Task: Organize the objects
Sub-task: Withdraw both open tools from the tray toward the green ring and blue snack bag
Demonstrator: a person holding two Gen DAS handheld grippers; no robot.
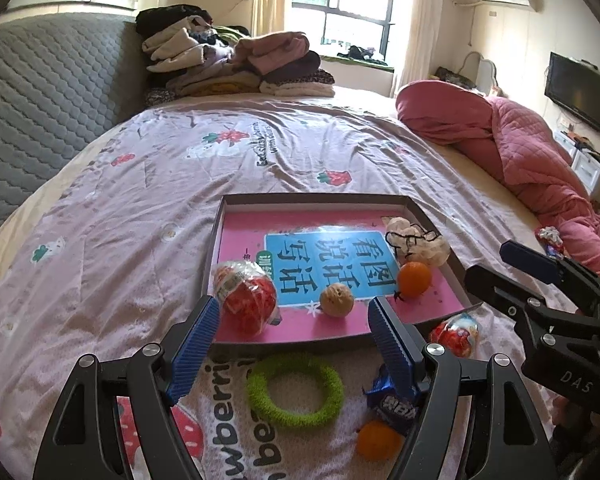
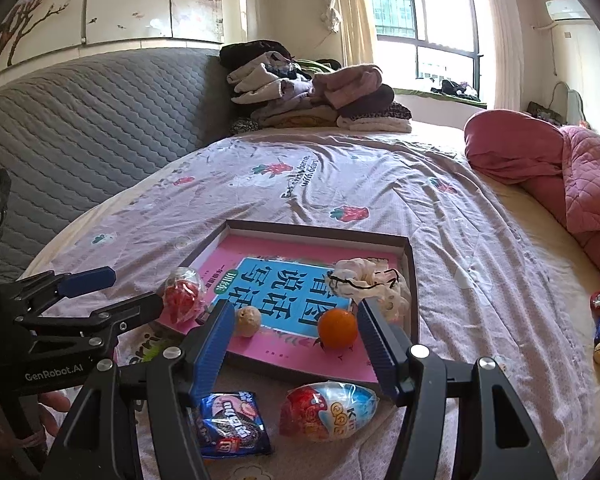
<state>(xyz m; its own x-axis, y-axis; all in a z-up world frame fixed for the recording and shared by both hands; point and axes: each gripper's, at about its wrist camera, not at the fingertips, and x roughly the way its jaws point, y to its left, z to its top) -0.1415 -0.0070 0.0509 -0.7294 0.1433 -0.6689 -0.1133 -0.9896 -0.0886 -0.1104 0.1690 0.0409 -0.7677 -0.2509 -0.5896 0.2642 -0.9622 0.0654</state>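
Since everything's being sorted into it, the shallow brown tray [image 2: 411, 280] comes first: it sits flat on the bedsheet [image 1: 180, 184], lined with a pink and blue booklet whose big characters read upside down from here. Its long side runs left to right across both wrist views. Inside are a tangerine [image 2: 337, 328], a walnut [image 2: 247, 321], a cream scrunchie [image 2: 370, 286] in the far right corner and a red wrapped egg [image 1: 246, 300] at the near left edge. Just outside the near edge lie another toy egg [image 2: 326, 410] pointing right, a blue snack packet [image 2: 232, 418], a green fuzzy ring [image 1: 295, 390] and a second tangerine [image 1: 379, 439]. Left gripper [image 1: 294, 314] and right gripper [image 2: 296, 322] both hover with fingers spread wide, gripping nothing.
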